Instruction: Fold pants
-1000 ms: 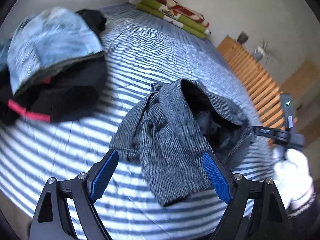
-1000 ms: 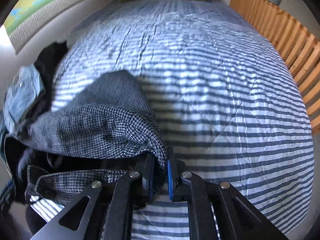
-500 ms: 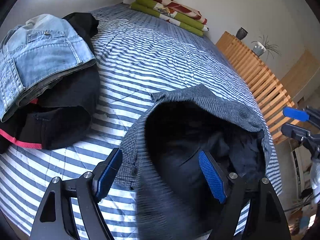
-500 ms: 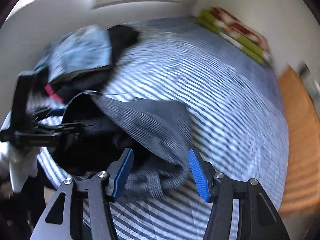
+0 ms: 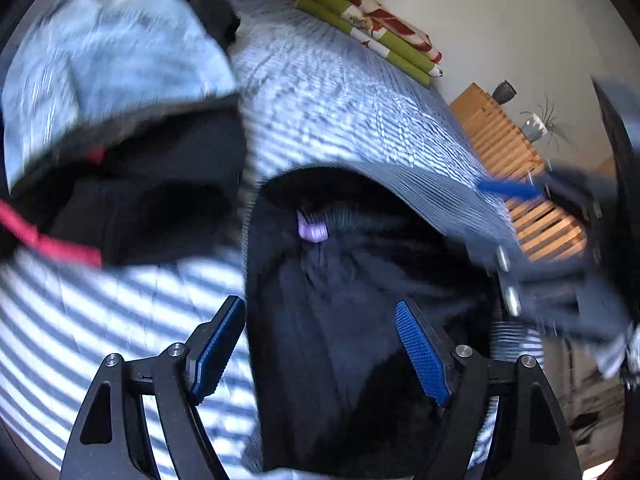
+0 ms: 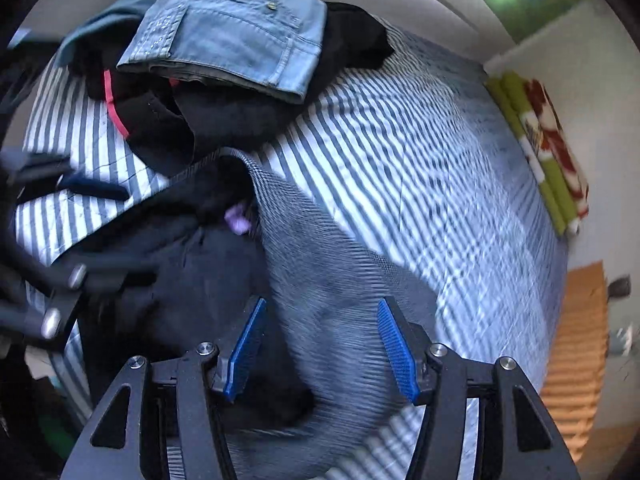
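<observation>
Grey checked pants lie crumpled on the striped bed, turned open so their dark lining and a purple label show. My left gripper hangs open over the lining, its pads wide apart and off the cloth. In the right wrist view, my right gripper is open above the grey outer cloth, which runs beneath its fingers without being pinched. Each gripper appears blurred in the other's view: the right one's blue pad at the pants' right edge, the left one's pad at their left.
A pile of clothes sits at the bed's left: light blue jeans on black garments with a red band. A folded green and red blanket lies at the far end. A wooden slatted frame borders the bedcover.
My right gripper has let go of the pants' edge, opened, rolled and swung sideways. The pants have dropped open onto the bed. My left gripper has come lower over the lining.
</observation>
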Action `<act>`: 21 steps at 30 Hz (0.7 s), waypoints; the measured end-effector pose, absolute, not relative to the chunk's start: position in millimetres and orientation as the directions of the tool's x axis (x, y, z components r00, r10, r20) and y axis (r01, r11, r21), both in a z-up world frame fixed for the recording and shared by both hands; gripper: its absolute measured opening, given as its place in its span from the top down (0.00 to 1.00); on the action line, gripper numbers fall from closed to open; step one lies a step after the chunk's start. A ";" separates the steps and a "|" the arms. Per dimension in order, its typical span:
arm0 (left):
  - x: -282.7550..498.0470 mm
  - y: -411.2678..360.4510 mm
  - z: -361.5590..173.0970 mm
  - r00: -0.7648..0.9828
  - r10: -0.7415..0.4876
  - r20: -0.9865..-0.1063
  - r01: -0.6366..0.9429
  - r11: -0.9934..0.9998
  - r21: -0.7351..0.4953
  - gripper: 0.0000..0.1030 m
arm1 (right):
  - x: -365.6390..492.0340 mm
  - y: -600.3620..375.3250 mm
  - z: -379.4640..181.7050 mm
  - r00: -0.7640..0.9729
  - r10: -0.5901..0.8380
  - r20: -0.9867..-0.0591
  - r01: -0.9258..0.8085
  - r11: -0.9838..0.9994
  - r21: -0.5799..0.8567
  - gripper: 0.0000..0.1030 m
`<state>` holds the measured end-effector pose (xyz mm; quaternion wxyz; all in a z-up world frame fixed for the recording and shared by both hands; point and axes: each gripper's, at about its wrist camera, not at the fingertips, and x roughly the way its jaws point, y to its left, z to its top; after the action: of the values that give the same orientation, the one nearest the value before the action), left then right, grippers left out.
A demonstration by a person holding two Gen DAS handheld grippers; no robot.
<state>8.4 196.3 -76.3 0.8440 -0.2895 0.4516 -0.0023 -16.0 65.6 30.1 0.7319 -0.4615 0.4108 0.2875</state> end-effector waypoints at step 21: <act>-56.1 203.9 -103.4 0.533 -0.268 -0.803 -0.306 0.824 -0.477 0.22 | 71.5 154.9 -63.4 0.376 -0.129 -0.918 -0.785 0.482 -0.389 0.95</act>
<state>-56.1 203.9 -103.4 0.8237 -0.2966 0.4832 0.0116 71.5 154.9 -63.4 0.6959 -0.4513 0.5065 0.2356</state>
